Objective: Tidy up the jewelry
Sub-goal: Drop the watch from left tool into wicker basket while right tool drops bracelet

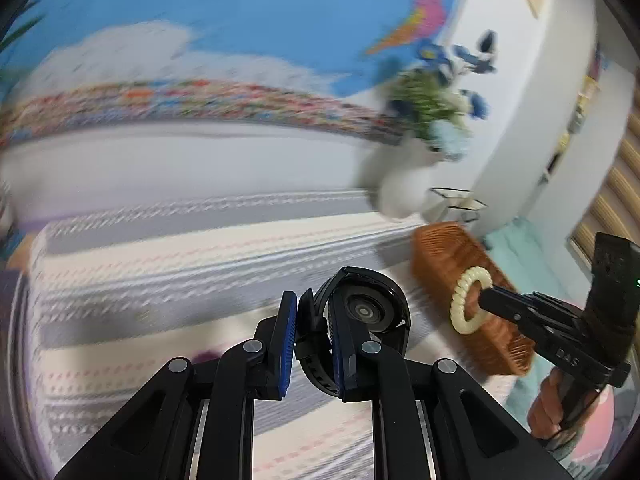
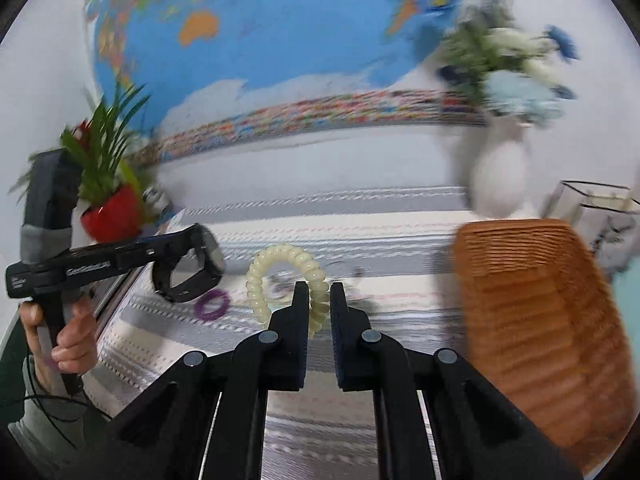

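Note:
My left gripper (image 1: 313, 312) is shut on the strap of a black watch (image 1: 368, 312) and holds it above the striped cloth; it also shows in the right wrist view (image 2: 188, 264). My right gripper (image 2: 319, 296) is shut on a cream spiral hair tie (image 2: 280, 276), held in the air; in the left wrist view the hair tie (image 1: 470, 300) hangs in front of the orange woven basket (image 1: 468, 292). The basket (image 2: 540, 320) stands to the right of the right gripper. A purple spiral hair tie (image 2: 212, 304) lies on the cloth.
A striped tablecloth (image 2: 360, 240) covers the table. A white vase with flowers (image 2: 504, 176) and a glass box (image 2: 592, 200) stand behind the basket. A red pot with a green plant (image 2: 110, 212) stands at the far left. A world map hangs behind.

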The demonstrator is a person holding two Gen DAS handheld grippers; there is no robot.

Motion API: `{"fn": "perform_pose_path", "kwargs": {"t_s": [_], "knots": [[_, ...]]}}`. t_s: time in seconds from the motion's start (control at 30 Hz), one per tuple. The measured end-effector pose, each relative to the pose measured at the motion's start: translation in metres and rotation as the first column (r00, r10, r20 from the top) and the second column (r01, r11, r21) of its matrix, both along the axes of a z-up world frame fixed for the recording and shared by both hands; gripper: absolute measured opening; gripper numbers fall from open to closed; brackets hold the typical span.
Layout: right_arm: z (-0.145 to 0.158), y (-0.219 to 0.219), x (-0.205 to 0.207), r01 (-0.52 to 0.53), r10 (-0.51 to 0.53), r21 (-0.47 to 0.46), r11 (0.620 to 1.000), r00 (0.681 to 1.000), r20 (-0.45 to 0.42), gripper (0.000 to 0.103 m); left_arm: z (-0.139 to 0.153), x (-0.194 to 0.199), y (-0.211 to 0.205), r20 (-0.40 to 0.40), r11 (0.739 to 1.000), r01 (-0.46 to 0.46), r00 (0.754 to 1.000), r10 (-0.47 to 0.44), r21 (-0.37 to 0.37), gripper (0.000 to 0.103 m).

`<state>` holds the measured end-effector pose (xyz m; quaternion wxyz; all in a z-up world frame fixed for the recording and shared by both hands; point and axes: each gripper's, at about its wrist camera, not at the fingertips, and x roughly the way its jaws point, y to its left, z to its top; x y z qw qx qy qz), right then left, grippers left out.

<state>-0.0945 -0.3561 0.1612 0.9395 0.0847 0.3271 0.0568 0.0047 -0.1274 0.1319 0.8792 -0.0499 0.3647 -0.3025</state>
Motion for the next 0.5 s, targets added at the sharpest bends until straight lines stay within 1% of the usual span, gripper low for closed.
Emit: {"fn": "perform_pose_path", "kwargs": {"t_s": [0.07,0.1,0.13,0.17,0.23,0.33,0.4,0.43,0.5], "knots": [[0.005,-0.025,-0.007,0.058,-0.058,0.003,0.998,0.998,0.001,0.012,0.014,-0.001,-0.033,0.017,0.999,0.044,0.999,-0.044,0.007,0.016],[0.006,-0.042,-0.011,0.098,-0.098,0.004,0.995,0.995,-0.004,0.012,0.017,-0.002,-0.043,0.021,0.998,0.056,0.998,-0.056,0.01,0.016],[0.007,-0.054,-0.014,0.123,-0.123,0.004,0.992,0.992,-0.008,0.012,0.023,-0.002,-0.065,0.027,0.996,0.084,0.996,-0.085,0.018,0.016],[0.007,-0.073,-0.016,0.167,-0.167,-0.002,0.986,0.986,-0.02,0.012,0.025,-0.001,-0.082,0.029,0.994,0.105,0.994,-0.106,0.024,0.016],[0.004,-0.099,-0.019,0.221,-0.221,-0.009,0.975,0.974,-0.042,0.012,0.03,0.0,-0.112,0.029,0.99,0.137,0.99,-0.138,0.032,0.016],[-0.011,-0.149,-0.016,0.294,-0.29,0.009,0.956,0.949,-0.122,0.012,0.028,0.008,-0.172,0.021,0.98,0.192,0.981,-0.193,0.051,0.016],[-0.025,-0.173,-0.012,0.327,-0.322,0.006,0.945,0.931,-0.173,0.012,0.024,0.015,-0.201,0.011,0.975,0.214,0.976,-0.215,0.062,0.016],[-0.033,-0.182,-0.012,0.342,-0.336,-0.004,0.94,0.921,-0.199,0.012,0.02,0.021,-0.223,-0.001,0.971,0.229,0.973,-0.229,0.068,0.016],[-0.049,-0.198,-0.009,0.34,-0.327,0.01,0.94,0.911,-0.253,0.012,0.01,0.03,-0.255,-0.03,0.963,0.256,0.967,-0.255,0.079,0.016]]}}
